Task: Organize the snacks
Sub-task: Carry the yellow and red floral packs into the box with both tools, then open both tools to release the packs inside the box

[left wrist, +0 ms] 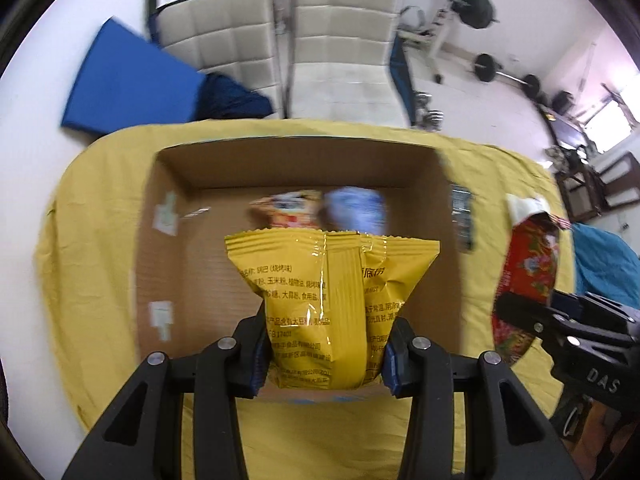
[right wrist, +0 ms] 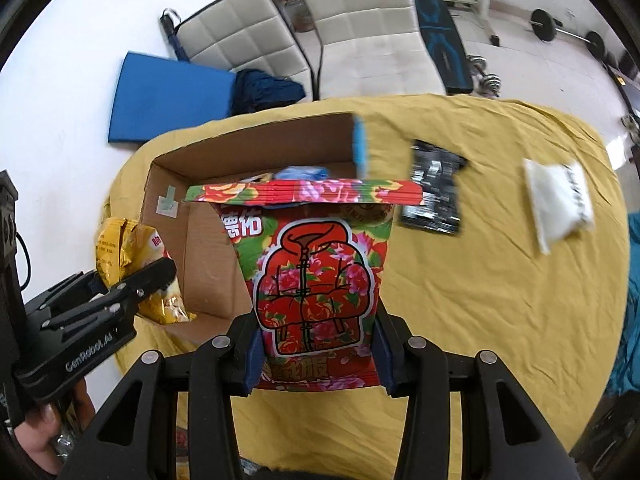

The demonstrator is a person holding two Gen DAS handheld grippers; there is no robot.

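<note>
Left gripper (left wrist: pixel 326 354): jaws clamped on a yellow snack packet (left wrist: pixel 328 300), held over the open cardboard box (left wrist: pixel 300 160), printed back facing the camera.

Right gripper (right wrist: pixel 320 354): jaws clamped on a red floral snack bag (right wrist: pixel 316 280), held at the box's right wall, partly over the yellow cloth (right wrist: pixel 480 320).

Cardboard box: stands open on the yellow-covered table; inside at the far end lie two packets, blurred, one orange-and-red (left wrist: pixel 288 210), one pale blue (left wrist: pixel 356 210).

Loose on the cloth, right of the box: a black packet (right wrist: pixel 434 188) near the box wall, and a white packet (right wrist: pixel 560 204) farther right, apart from it.

Beyond the table: two cream padded chairs (left wrist: pixel 340 40), a blue mat (left wrist: pixel 128 84) on the floor, and barbell weights (left wrist: pixel 486 68).
</note>
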